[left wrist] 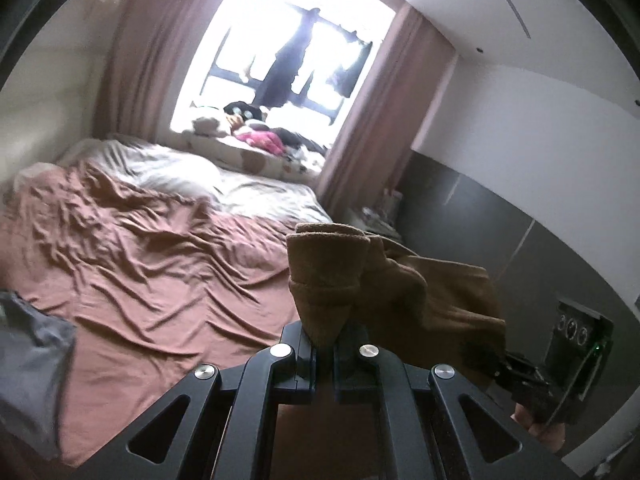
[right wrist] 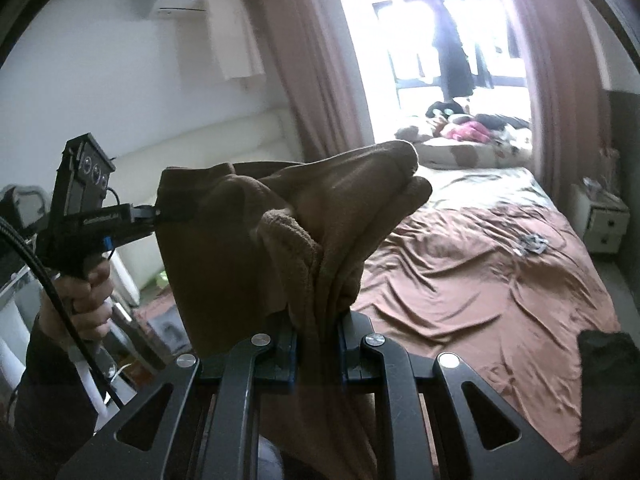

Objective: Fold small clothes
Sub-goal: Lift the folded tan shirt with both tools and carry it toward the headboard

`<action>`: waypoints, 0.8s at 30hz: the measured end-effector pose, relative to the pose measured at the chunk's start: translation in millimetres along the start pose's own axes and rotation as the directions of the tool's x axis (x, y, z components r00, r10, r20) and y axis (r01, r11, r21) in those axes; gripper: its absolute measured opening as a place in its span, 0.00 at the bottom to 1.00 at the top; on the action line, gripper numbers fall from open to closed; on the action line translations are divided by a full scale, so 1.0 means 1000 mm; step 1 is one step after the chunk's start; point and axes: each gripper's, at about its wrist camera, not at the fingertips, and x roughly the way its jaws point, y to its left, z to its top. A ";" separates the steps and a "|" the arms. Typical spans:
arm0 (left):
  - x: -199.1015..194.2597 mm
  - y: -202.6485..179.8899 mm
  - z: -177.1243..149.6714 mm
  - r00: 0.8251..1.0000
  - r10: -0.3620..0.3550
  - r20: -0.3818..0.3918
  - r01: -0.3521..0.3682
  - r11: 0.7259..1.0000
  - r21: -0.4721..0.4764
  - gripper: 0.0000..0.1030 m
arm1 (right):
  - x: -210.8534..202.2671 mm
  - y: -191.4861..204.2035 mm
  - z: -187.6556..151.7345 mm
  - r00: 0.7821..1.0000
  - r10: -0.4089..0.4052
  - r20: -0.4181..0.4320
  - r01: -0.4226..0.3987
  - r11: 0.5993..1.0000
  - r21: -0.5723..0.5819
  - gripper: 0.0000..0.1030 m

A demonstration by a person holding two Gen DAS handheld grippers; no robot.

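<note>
Bedroom, brown-sheeted bed [left wrist: 140, 272]; left tool [left wrist: 324, 350] and right tool [right wrist: 316, 338] both clamp brown garment [right wrist: 248, 232] aloft.

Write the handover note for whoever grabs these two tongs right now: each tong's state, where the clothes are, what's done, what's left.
Left tongs: shut on one edge of the brown garment.
Right tongs: shut on a bunched edge of the same brown garment.
The garment hangs in the air between the two tongs, above the bed, bunched and not spread.
A grey garment lies at the bed's near left edge; a dark item lies at its near right edge.
Done: garment picked up with both tongs.
Left: no neat fold shows yet. Probably spread it on the brown sheet, fold it, then take the other pieces.
</note>
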 end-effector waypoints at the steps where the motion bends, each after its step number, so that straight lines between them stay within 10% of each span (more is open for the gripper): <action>1: -0.010 0.006 0.000 1.000 0.006 0.010 -0.006 1.000 -0.006 0.05 | 0.003 0.006 0.001 1.000 0.015 -0.001 -0.015 1.000 -0.004 0.11; 12: -0.106 0.067 -0.004 0.983 0.138 0.120 -0.138 0.990 -0.009 0.05 | 0.063 0.043 0.010 0.994 0.113 -0.006 -0.113 0.989 -0.091 0.11; 24: -0.187 0.159 -0.015 0.925 0.325 0.196 -0.319 0.946 -0.060 0.05 | 0.170 0.071 0.001 0.957 0.281 -0.075 -0.288 0.950 -0.122 0.11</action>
